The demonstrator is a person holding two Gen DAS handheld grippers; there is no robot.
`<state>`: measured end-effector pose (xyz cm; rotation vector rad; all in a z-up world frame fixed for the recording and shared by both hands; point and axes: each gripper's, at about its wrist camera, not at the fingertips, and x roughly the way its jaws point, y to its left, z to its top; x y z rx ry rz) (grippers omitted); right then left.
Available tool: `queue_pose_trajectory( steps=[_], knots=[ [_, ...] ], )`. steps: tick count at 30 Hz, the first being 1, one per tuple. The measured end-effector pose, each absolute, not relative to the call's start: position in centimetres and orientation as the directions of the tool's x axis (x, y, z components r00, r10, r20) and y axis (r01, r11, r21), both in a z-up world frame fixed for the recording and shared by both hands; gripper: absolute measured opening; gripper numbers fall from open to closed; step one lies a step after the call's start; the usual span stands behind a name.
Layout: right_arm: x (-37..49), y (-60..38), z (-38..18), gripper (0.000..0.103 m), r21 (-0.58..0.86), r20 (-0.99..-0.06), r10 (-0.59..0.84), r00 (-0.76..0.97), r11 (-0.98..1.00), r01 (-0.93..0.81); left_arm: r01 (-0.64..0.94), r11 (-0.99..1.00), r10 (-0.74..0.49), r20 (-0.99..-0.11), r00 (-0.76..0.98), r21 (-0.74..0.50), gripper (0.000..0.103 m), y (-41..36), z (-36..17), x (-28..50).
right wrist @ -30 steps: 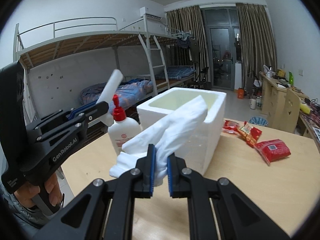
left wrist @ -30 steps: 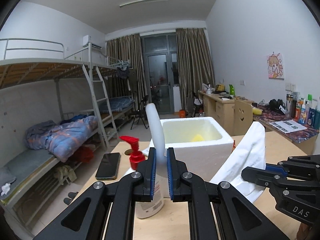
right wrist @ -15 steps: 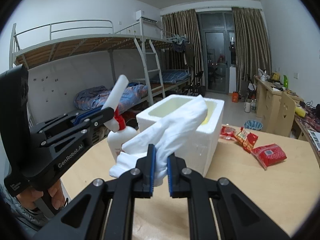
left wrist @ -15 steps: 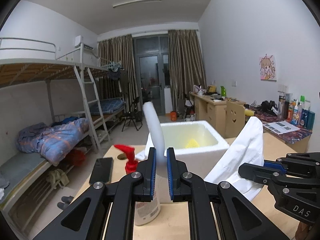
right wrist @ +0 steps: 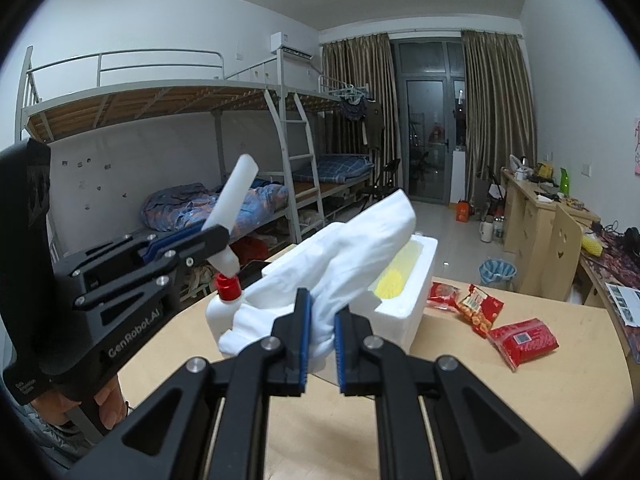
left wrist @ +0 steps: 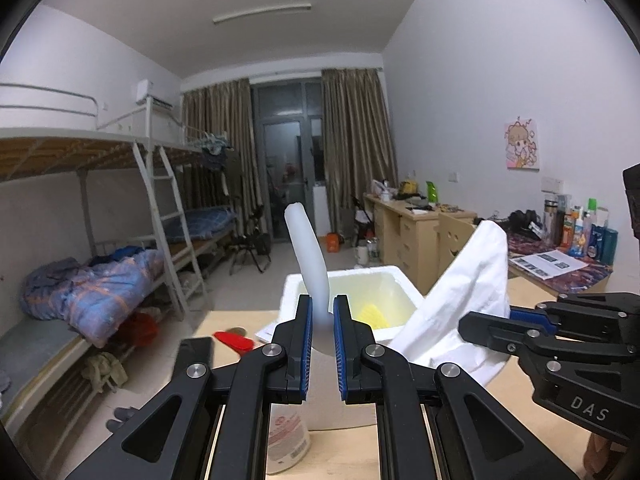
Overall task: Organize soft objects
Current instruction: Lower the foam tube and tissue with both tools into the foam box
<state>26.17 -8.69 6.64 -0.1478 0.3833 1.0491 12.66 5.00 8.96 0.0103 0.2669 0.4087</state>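
the left tool (left wrist: 320, 344) is clamped on a white foam tube (left wrist: 306, 256), which stands upright above the foam box (left wrist: 396, 280). the right tool (right wrist: 320, 334) is pinched tight on a bunched white cloth (right wrist: 340, 256), held over the box rim. both are raised above the table (right wrist: 520, 400), apparently so each soft thing can drop into the box beside the yellow piece (right wrist: 390, 282) inside.

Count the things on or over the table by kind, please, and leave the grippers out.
White foam tube: 1
White cloth: 1
Foam box: 1
Yellow item in box: 1
Pump bottle: 1
Red snack packs: 3
Total: 8
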Motion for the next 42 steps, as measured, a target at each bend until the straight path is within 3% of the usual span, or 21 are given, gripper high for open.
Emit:
queue_pose_trajectory(
  steps=[25, 42],
  knots=[
    [29.4, -6.0, 9.3, 0.014, 0.022, -0.383, 0.803, 0.456, 0.502, -0.865, -0.322, 0.947, 0.313, -0.285, 0.906, 0.017, 0.011, 7.4, 12.0, 17.3],
    [33.7, -3.3, 9.4, 0.014, 0.025, -0.425, 0.778, 0.462, 0.52, -0.854, -0.318, 0.948, 0.296, -0.354, 0.887, -0.004, 0.011, 10.2, 12.5, 22.2]
  ],
)
